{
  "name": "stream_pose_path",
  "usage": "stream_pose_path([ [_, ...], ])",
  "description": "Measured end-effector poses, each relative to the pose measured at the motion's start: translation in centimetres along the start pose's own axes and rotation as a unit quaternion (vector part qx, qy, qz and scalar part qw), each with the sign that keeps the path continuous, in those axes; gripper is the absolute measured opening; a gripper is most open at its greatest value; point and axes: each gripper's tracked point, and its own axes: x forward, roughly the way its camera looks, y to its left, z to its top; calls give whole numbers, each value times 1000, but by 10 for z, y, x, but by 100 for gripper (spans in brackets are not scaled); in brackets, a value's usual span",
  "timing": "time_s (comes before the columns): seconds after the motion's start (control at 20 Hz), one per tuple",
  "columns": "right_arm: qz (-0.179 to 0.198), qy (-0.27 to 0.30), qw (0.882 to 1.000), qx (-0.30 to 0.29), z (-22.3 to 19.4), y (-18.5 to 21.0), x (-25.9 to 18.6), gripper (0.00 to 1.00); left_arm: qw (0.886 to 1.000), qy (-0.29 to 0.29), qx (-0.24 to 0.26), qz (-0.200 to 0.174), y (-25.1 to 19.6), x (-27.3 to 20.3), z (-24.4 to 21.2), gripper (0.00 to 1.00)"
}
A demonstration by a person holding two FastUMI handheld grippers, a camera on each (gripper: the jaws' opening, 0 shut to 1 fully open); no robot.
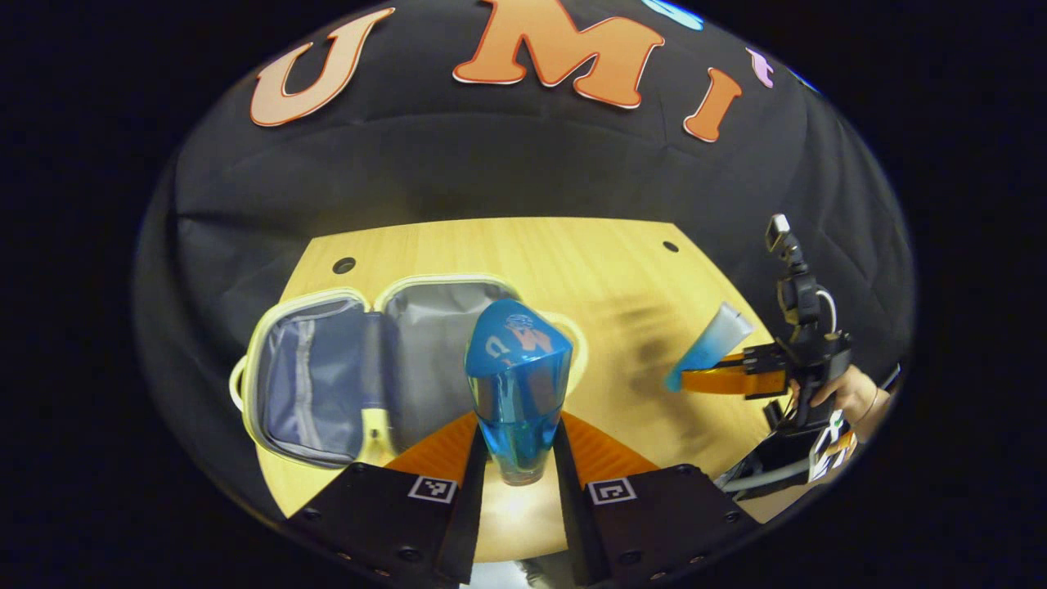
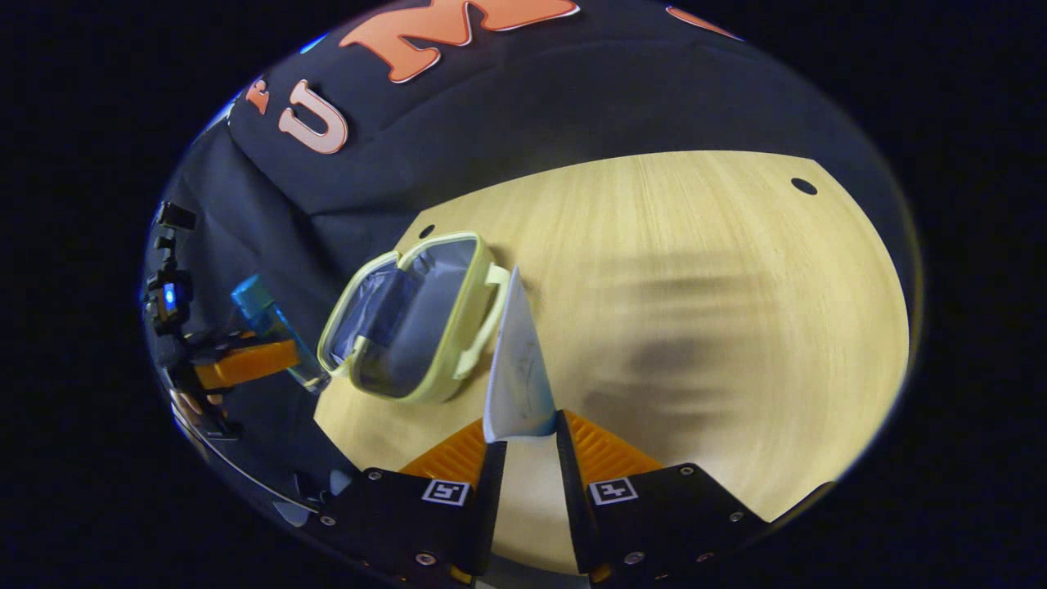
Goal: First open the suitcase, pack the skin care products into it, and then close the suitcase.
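Note:
My left gripper (image 1: 518, 421) is shut on a clear blue bottle (image 1: 518, 384) with a blue cap, held above the table in front of the open suitcase (image 1: 307, 384). The small suitcase has a pale yellow rim and grey lining, and both halves lie flat. My right gripper (image 2: 523, 425) is shut on a white tube with a blue end (image 2: 518, 368), just right of the suitcase (image 2: 470, 327). The left gripper view shows the right gripper (image 1: 724, 379) far right, with the tube (image 1: 707, 343) tilted in it. The right gripper view shows the left gripper (image 2: 245, 364) with the bottle (image 2: 274, 327) at far left.
A light wooden table (image 1: 622, 278) with small dark holes near its back edge carries the suitcase. A hand (image 1: 847, 393) holds the right gripper's handle. Bare tabletop (image 2: 695, 286) stretches right of the suitcase. Black cloth hangs behind the table.

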Motion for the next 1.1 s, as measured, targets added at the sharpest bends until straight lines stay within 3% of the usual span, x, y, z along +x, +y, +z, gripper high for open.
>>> stream_pose_path([
  [0.1, 4, -11, 1000, 6, 1, 32, -1, 39, 999, 33, 20, -4, 31, 5, -5, 43],
  [0.15, 7, -15, 1000, 12, 1, 50, 3, 34, 998, 48, 28, -9, 44, 8, -7, 45],
  [0.2, 9, -18, 1000, 20, 0, 64, 6, 39, 997, 62, 38, -16, 55, 13, -8, 43],
  [0.4, 6, -27, 998, 50, -9, 100, 15, 39, 990, 121, 59, -41, 72, 41, -4, 43],
  [0.6, -13, -21, 997, 70, -19, 103, 16, 39, 980, 179, 20, -78, 60, 83, -18, 44],
  [1.1, -30, -8, 995, 90, -19, 101, 12, 39, 969, 238, -2, -62, 73, 130, -50, 46],
])
